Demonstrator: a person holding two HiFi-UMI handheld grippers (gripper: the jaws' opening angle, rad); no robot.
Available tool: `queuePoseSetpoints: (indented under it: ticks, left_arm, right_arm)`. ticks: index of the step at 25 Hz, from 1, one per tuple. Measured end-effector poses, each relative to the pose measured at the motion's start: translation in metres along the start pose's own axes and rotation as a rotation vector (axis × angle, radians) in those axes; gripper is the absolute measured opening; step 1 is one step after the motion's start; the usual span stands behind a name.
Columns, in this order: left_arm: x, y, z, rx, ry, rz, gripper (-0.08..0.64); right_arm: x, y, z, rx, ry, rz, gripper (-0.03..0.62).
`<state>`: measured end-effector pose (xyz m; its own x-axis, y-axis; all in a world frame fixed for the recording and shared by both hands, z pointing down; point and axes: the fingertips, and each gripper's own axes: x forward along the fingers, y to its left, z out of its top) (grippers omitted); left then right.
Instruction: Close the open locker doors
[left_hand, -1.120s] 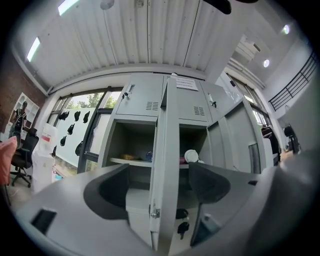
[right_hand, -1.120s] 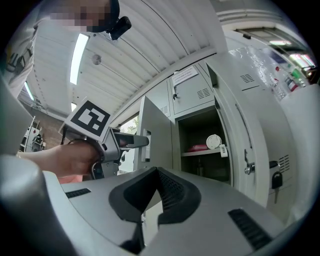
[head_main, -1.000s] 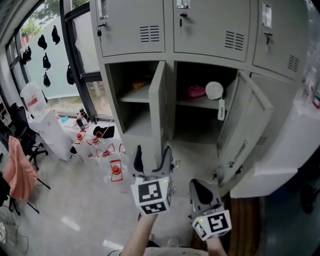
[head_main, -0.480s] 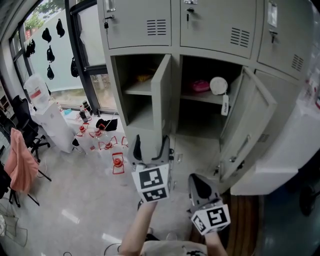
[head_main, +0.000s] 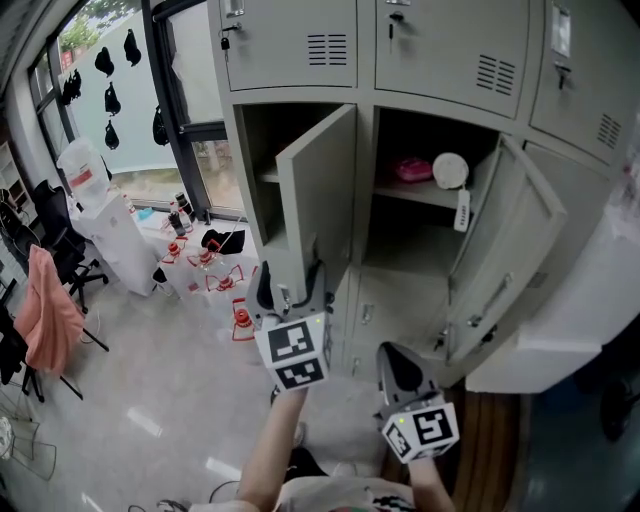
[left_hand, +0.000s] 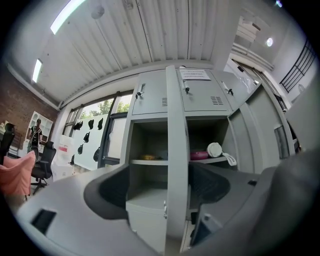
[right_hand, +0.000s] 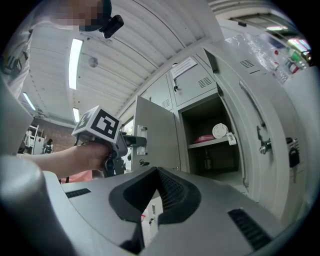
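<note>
since a second ago the left door (head_main: 320, 190) swings nearer its frame | open locker doors: 2, plain grey; left door half shut, right door (head_main: 505, 250) wide | my left gripper (head_main: 291, 285) spread astride the left door's lower edge | my right gripper (head_main: 395, 360) pressed together, low, below the right door

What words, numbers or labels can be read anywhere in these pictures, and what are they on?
No text can be read in any view.
Paper notice on an upper locker door: printed lines, too small to read.
White tag hanging off a shelf: dark marks, too blurred to read.
Cubes on the left gripper and right gripper: black-and-white square patterns, no letters.
</note>
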<state>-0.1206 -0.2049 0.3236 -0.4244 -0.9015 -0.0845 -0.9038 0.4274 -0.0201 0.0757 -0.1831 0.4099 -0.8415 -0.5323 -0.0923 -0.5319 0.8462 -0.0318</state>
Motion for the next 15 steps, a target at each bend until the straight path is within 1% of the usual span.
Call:
queuePoseSetpoints:
  ticks: [4, 8, 12, 15]
  left_arm:
    - [0.004, 0.02, 0.001, -0.028, -0.008, 0.035, 0.348]
    - [0.011, 0.04, 0.0, -0.036, -0.016, 0.067, 0.347]
    - [0.016, 0.062, 0.006, -0.08, -0.035, 0.114, 0.347]
    - [0.023, 0.077, 0.001, -0.08, -0.034, 0.134, 0.347]
  right_arm:
    - [0.013, -0.003, -0.004, -0.003, 0.004, -0.006, 0.005]
    - [0.031, -0.001, -0.002, 0.002, 0.008, 0.0, 0.005]
    - [0.048, 0.002, 0.0, -0.011, 0.005, 0.014, 0.005]
    - [0.061, 0.004, 0.001, -0.011, 0.013, 0.024, 0.005]
